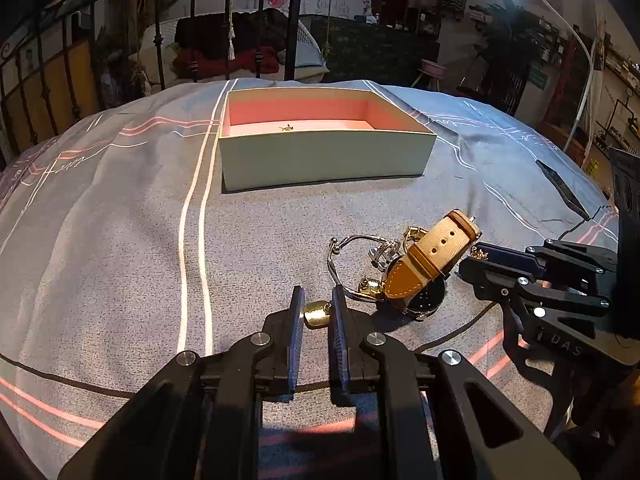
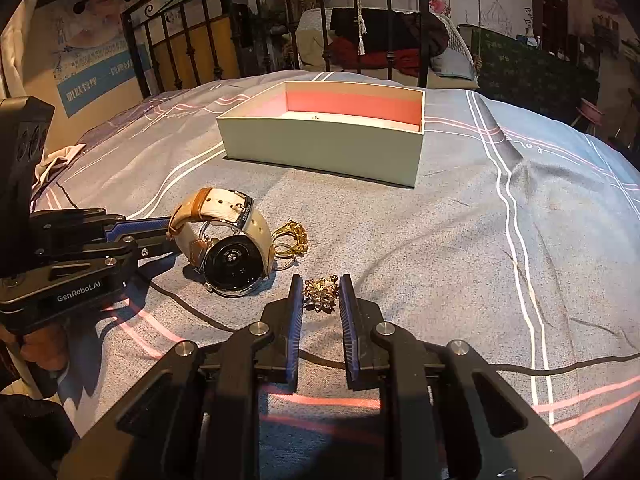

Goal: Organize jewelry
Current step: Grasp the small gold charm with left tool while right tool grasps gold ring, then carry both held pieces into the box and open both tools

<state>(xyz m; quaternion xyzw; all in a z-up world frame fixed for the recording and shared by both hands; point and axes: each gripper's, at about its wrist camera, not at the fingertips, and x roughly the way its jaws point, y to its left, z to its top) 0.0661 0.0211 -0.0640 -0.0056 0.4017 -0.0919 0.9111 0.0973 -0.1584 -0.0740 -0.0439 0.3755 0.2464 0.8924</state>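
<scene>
An open box with a pink inside stands on the bedspread; a tiny gold piece lies in it. The box also shows in the right wrist view. My left gripper is shut on a gold ring, low on the cloth. Beside it lie a watch with a tan strap and a silver bangle. My right gripper is shut on a sparkly brooch. The watch and gold rings lie to its left. Each gripper shows in the other view: right gripper, left gripper.
The grey bedspread with white and pink stripes covers the surface and falls away at the sides. A black metal railing stands behind the box. A dark flat object lies on the cloth at the right.
</scene>
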